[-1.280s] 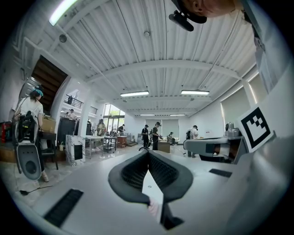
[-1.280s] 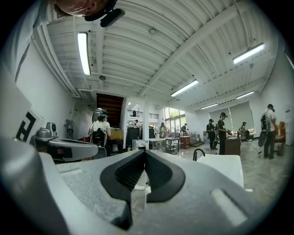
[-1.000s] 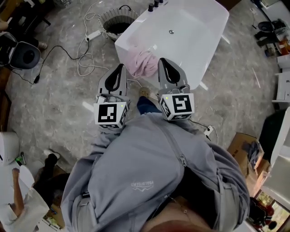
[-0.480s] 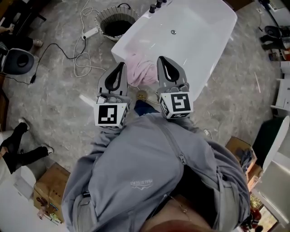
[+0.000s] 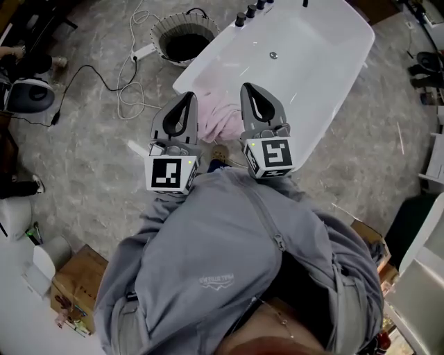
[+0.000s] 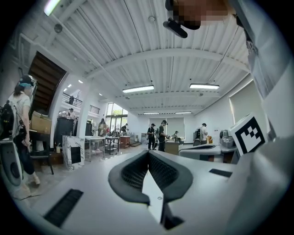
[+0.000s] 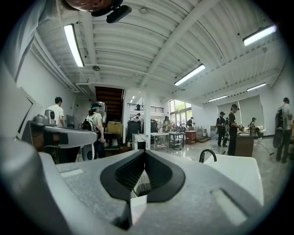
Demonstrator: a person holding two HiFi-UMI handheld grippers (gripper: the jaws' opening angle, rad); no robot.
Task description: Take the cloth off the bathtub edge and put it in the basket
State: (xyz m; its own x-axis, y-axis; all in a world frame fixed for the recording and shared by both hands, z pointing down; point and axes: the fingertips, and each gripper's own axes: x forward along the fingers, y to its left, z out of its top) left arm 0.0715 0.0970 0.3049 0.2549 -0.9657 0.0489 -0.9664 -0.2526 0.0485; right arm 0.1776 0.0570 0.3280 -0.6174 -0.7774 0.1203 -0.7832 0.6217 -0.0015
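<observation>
Two grippers up, one per hand, both pointing roughly level toward 12 o'clock in the head view. My left gripper [image 5: 184, 102]: jaws pressed together, nothing between the pads [image 6: 131, 173]. My right gripper [image 5: 250, 92]: same, jaws closed on nothing, pads [image 7: 161, 173] meeting along the centre line. Two marker cubes, one on each gripper: left cube [image 5: 170, 173], right cube [image 5: 270, 156]. One pink cloth [image 5: 218, 119], bunched and draped over the near corner of the bathtub edge, showing in the gap between my two grippers; from the head view I can't tell whether either tip touches it. One white bathtub [image 5: 312, 69], running off toward 1 o'clock, with one drain [image 5: 274, 55] in its floor and three black knobs [image 5: 250, 11] on the far rim. One round dark basket [image 5: 184, 38] on the floor at 11 o'clock from the cloth, just beside the tub's far left corner, well apart from the cloth. One white cable [image 5: 132, 97] coils on the floor at 10 o'clock. One cardboard box [image 5: 76, 284] sits at 8 o'clock.
</observation>
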